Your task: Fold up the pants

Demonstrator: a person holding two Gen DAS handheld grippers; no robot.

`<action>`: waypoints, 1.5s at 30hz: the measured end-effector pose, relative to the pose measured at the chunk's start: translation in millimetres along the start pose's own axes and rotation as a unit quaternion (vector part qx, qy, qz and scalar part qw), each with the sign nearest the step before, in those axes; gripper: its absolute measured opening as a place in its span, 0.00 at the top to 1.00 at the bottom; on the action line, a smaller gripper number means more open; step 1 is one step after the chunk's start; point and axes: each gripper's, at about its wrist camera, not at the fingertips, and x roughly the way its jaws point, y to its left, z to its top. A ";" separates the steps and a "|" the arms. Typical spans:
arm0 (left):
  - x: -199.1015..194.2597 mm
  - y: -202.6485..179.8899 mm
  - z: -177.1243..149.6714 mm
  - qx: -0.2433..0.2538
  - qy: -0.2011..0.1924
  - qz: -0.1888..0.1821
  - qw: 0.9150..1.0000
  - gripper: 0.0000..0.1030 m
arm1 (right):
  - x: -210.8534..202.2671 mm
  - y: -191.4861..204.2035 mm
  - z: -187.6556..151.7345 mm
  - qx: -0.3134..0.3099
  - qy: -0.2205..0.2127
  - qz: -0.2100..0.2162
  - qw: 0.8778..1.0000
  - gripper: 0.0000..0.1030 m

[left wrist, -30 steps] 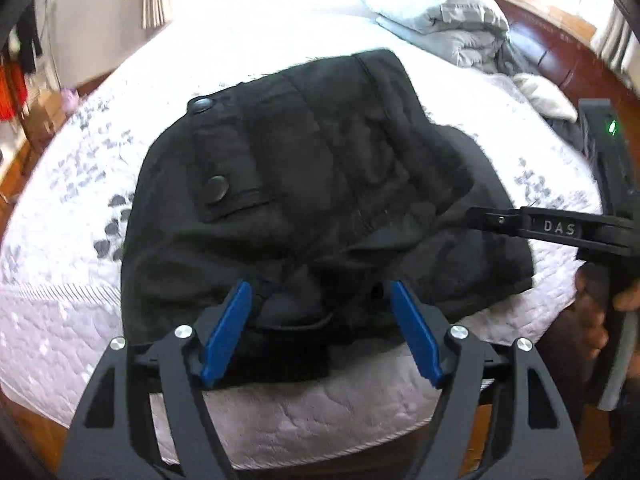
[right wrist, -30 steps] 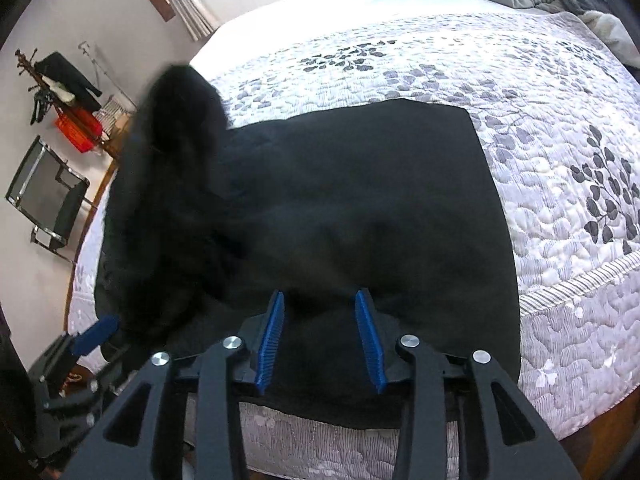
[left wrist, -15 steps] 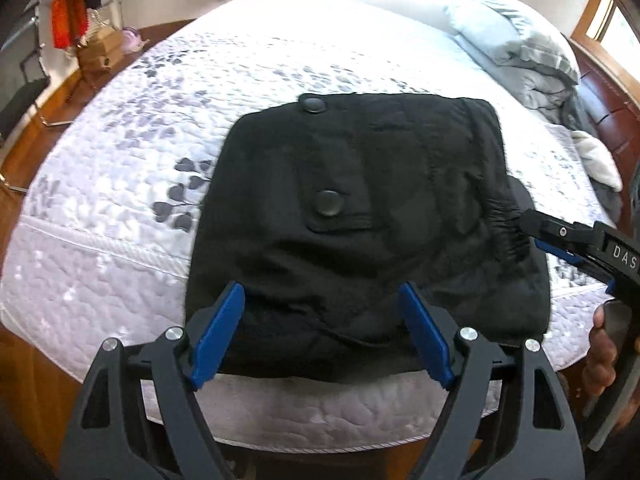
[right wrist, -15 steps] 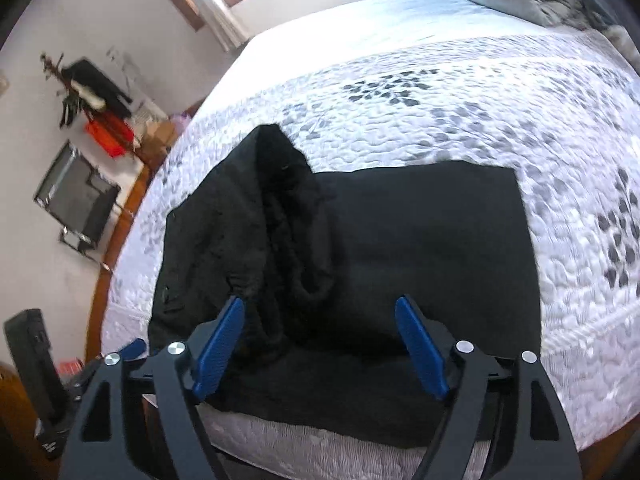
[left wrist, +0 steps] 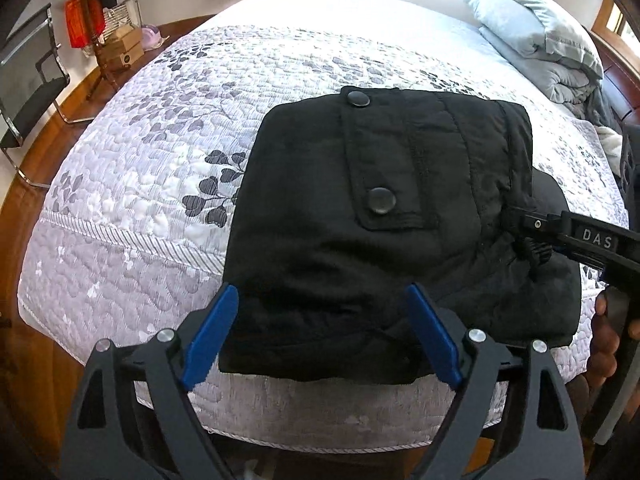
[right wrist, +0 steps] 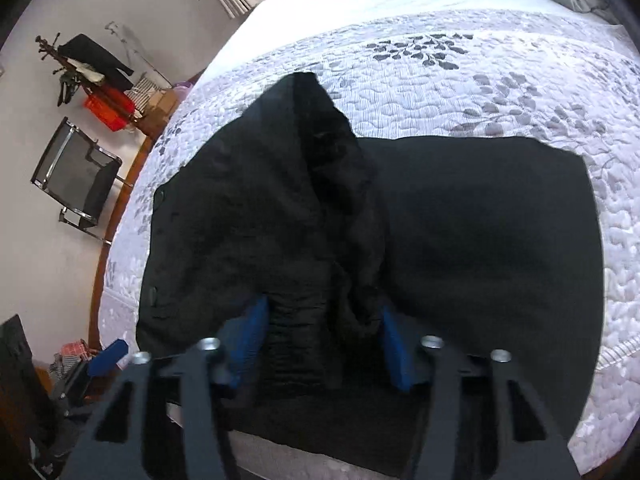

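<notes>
Presently left tool (left wrist: 320, 336) gapes wide, empty, over pants (left wrist: 384, 240) on bed (left wrist: 160, 152); right tool (right wrist: 320, 344) open around a raised fold.

A bed with a white quilted bedspread (left wrist: 160, 128) printed with grey leaves fills both views. At its far right corner in the left wrist view lies a folded pale blue-grey duvet (left wrist: 536, 36). Left of the bed, on the wooden floor (left wrist: 72, 96), stands a black metal-framed chair (right wrist: 76, 176). Beyond the chair, by the wall, a coat stand (right wrist: 88, 64) carries dark clothes and a red bag (left wrist: 80, 20), with cardboard boxes (left wrist: 124, 48) at its foot.
</notes>
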 end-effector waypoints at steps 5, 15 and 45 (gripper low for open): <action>4.3 9.0 -0.3 -0.020 0.016 -0.002 1.000 0.14 | -18.2 17.7 -5.1 -0.041 -0.027 -0.009 0.999 0.78; -8.5 24.3 2.2 -0.078 0.018 -0.070 0.994 0.14 | -73.3 27.3 -2.9 -0.045 -0.079 0.052 0.994 0.81; -20.8 -33.1 -2.0 -0.016 0.005 -0.077 0.997 0.13 | -109.2 -100.5 -32.1 0.072 -0.104 -0.001 0.992 0.81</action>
